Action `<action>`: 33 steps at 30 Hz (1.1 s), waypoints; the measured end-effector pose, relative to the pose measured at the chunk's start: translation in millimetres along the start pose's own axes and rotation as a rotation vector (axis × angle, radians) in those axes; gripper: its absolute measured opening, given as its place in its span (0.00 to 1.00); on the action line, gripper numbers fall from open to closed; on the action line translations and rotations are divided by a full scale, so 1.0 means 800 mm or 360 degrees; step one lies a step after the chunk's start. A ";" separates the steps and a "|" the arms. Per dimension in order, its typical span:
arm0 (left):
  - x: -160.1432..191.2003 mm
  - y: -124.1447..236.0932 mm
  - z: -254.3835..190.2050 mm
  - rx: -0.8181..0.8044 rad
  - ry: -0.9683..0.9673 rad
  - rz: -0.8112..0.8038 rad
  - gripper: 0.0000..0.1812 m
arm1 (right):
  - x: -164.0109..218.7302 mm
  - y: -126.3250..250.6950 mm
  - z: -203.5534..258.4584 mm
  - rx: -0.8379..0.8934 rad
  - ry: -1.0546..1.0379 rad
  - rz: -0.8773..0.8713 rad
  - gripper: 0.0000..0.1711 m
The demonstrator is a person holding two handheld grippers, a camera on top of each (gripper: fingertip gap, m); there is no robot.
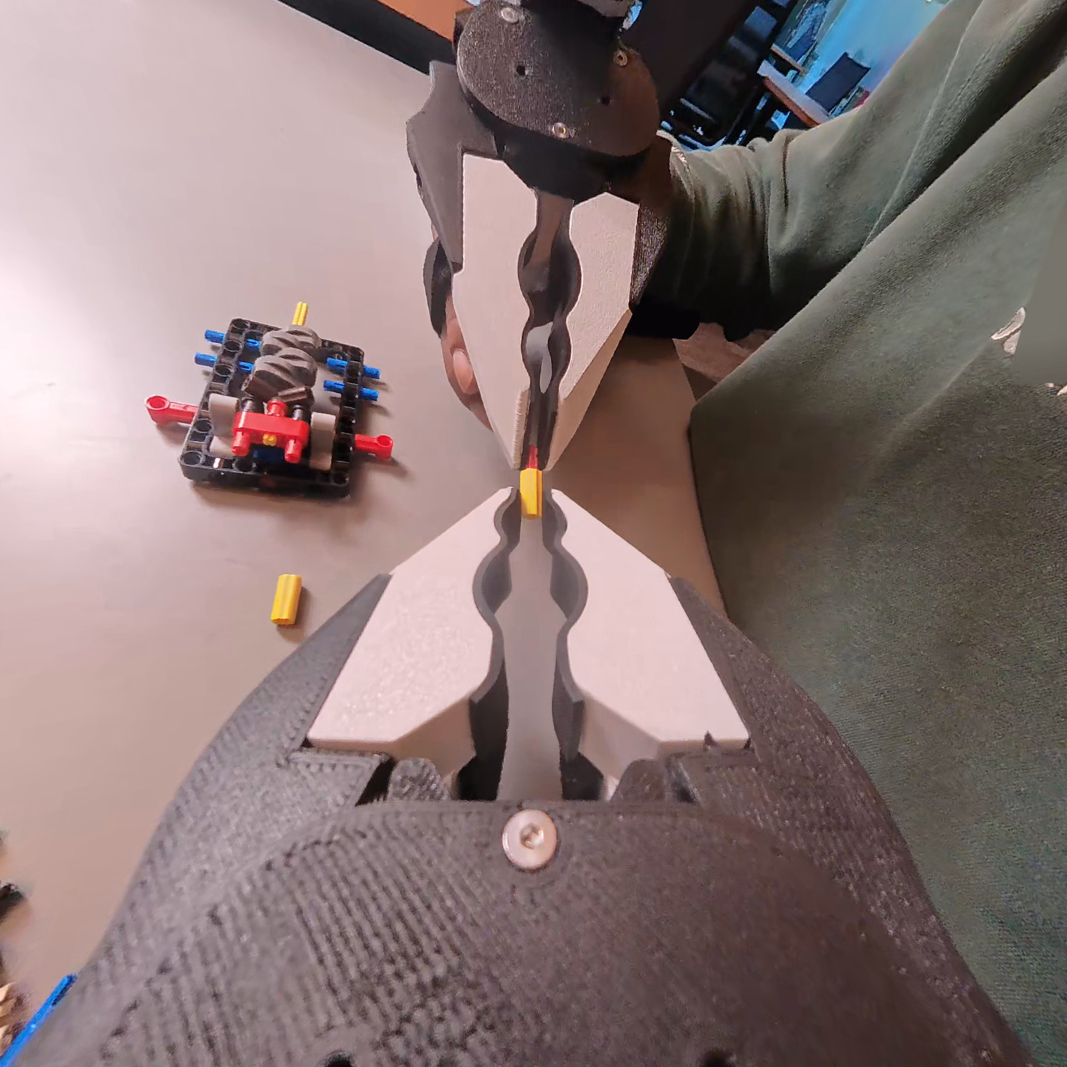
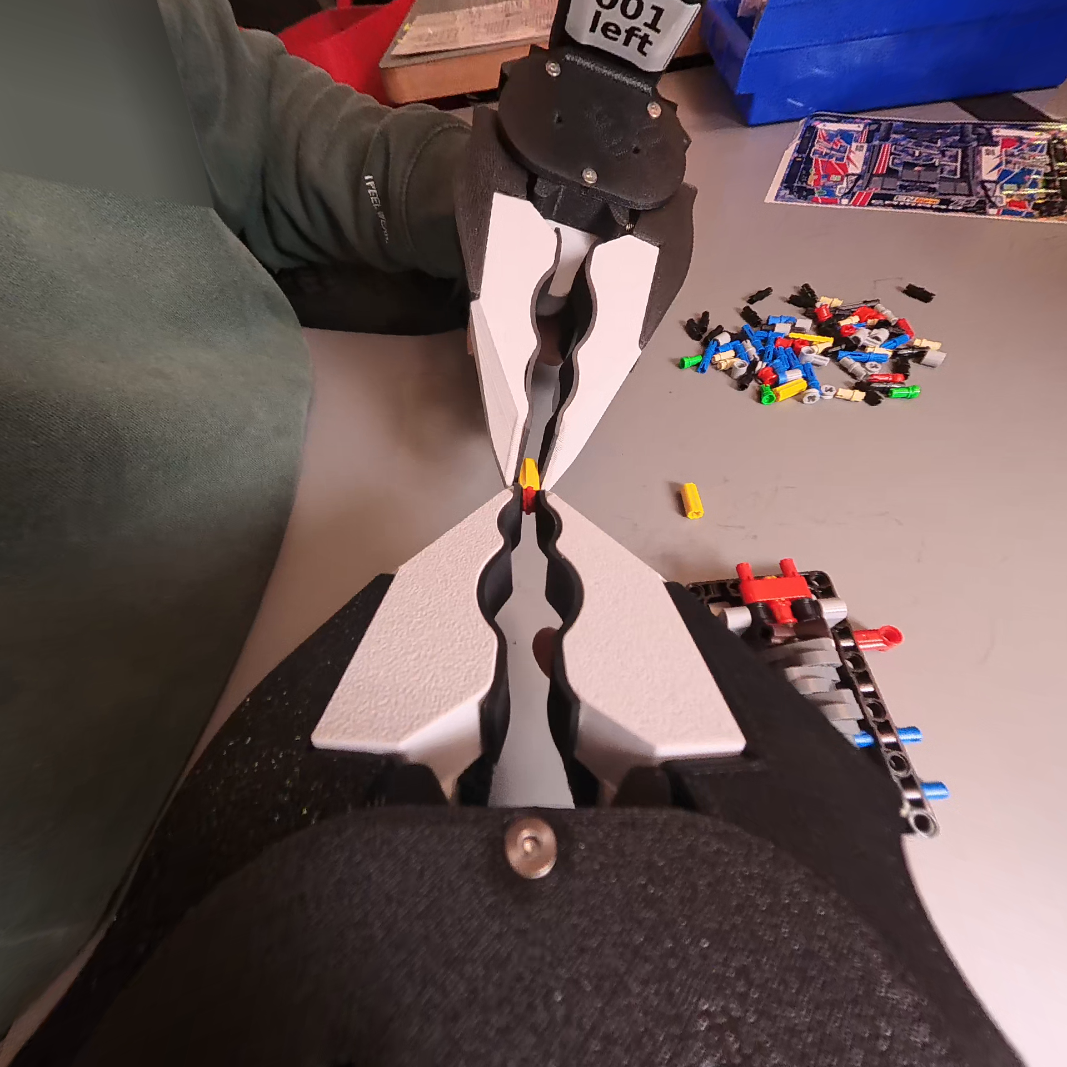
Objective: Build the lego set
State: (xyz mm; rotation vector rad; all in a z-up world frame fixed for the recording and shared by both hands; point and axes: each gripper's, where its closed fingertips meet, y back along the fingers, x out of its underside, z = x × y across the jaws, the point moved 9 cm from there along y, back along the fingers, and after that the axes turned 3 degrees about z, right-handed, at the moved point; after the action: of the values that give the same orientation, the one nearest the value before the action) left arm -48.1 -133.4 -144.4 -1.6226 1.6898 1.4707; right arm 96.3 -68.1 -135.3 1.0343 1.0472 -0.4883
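My left gripper (image 1: 529, 497) is shut on a short yellow connector (image 1: 529, 491). My right gripper (image 2: 528, 497) is shut on a small red piece (image 2: 527, 500). The two grippers meet tip to tip above the table, and the red piece (image 1: 532, 456) touches the end of the yellow connector (image 2: 528, 473). The right gripper shows in the left wrist view (image 1: 534, 462), coming from the top. The left gripper shows in the right wrist view (image 2: 528, 480). The part-built lego frame (image 1: 271, 410), black with grey gears, red and blue pins, lies on the table; it also shows in the right wrist view (image 2: 808, 635).
A loose yellow connector (image 1: 286, 599) lies on the table (image 1: 173, 173) near the frame, and shows in the right wrist view (image 2: 691, 500). A pile of small loose pieces (image 2: 820, 346), a printed sheet (image 2: 924, 167) and a blue bin (image 2: 866, 52) lie beyond. A person's green sleeve (image 2: 323, 190) is close. Both grippers' tips are close together, under 4 cm apart.
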 end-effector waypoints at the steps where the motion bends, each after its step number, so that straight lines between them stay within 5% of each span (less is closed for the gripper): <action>1: 0.000 0.000 0.001 -0.0007 -0.0004 0.0003 0.03 | 0.001 0.000 -0.001 -0.0006 -0.0005 -0.0004 0.02; 7: -0.010 0.010 0.001 -0.0084 -0.0062 -0.0017 0.03 | -0.002 0.007 -0.006 0.0052 0.0026 -0.0036 0.07; 22: -0.006 0.004 -0.002 -0.0089 -0.0069 0.0036 0.03 | -0.003 0.006 -0.004 0.0030 0.0024 -0.0062 0.01; 33: 0.000 -0.013 -0.003 -0.0053 -0.0060 0.0143 0.03 | -0.004 0.004 0.005 0.0051 0.0134 0.0160 0.01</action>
State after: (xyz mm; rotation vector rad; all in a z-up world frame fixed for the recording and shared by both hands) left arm -38.0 -133.5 -148.0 -1.5443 1.7471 1.5693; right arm 99.1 -71.0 -131.0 1.1387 1.0588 -0.3834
